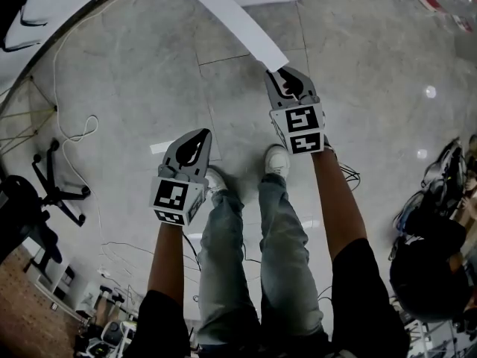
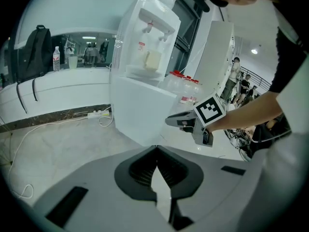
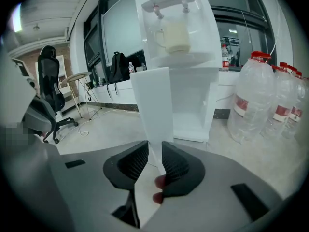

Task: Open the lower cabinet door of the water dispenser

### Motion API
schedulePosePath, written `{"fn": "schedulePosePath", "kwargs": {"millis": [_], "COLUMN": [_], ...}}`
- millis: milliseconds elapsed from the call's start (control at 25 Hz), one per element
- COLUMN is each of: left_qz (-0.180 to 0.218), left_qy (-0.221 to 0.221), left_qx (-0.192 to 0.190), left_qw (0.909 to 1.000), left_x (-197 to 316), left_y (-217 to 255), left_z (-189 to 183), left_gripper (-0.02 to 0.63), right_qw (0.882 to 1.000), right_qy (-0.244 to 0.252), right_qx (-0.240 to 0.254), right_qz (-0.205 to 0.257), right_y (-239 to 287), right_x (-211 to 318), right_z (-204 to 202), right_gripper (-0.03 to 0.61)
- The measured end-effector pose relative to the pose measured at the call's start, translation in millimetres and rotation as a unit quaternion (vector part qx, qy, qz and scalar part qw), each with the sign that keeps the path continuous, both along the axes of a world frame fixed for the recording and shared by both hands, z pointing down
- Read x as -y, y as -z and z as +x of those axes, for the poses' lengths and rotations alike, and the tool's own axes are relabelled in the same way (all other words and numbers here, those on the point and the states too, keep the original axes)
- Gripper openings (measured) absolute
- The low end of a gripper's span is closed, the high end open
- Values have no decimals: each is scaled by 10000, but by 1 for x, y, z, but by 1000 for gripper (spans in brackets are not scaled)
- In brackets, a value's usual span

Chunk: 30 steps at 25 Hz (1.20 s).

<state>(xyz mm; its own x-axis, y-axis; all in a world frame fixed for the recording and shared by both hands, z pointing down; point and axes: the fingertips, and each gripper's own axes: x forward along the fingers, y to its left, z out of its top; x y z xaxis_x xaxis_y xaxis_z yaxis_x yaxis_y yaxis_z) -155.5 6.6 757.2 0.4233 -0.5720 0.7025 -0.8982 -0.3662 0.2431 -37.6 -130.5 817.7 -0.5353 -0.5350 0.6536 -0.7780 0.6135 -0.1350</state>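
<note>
The white water dispenser (image 3: pixel 178 42) stands ahead, with its lower cabinet (image 3: pixel 195 110) showing an open cavity. Its white door (image 1: pixel 231 13) is swung out and runs as a long strip from the top of the head view down to my right gripper (image 1: pixel 285 74). In the right gripper view the door's edge (image 3: pixel 152 105) passes between the jaws of the right gripper (image 3: pixel 154 151), which is shut on it. My left gripper (image 1: pixel 200 134) hangs to the left over bare floor. Its jaws meet with nothing between them (image 2: pixel 157 150). The left gripper view shows the dispenser (image 2: pixel 149 47) and the right gripper (image 2: pixel 178 121).
Several large water bottles (image 3: pixel 253 100) stand right of the dispenser. A black office chair (image 1: pixel 45 185) and loose cables (image 1: pixel 74 133) lie to the left. My own legs and shoes (image 1: pixel 276 159) are between the grippers. A crouched person (image 1: pixel 425 267) is at the right.
</note>
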Motion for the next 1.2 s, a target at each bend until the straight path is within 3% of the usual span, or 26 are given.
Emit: {"fn": "schedulePosePath", "kwargs": {"millis": [760,1200], "left_qz": [-28,-140], "left_qy": [252,348], "left_qx": [-50,-5], "left_qw": [9997,9993], "left_x": [-66,-79], "left_y": [16,27], "left_z": [-103,-142], "left_gripper": [12,12], "right_qw": [9987,9965], "right_qy": [368,644], "right_qx": [-163,-42], "right_qz": [-324,-527], "right_y": [-3,-2], "right_x": [-71,-88], "right_z": [-109,-163], "right_gripper": [95,117]}}
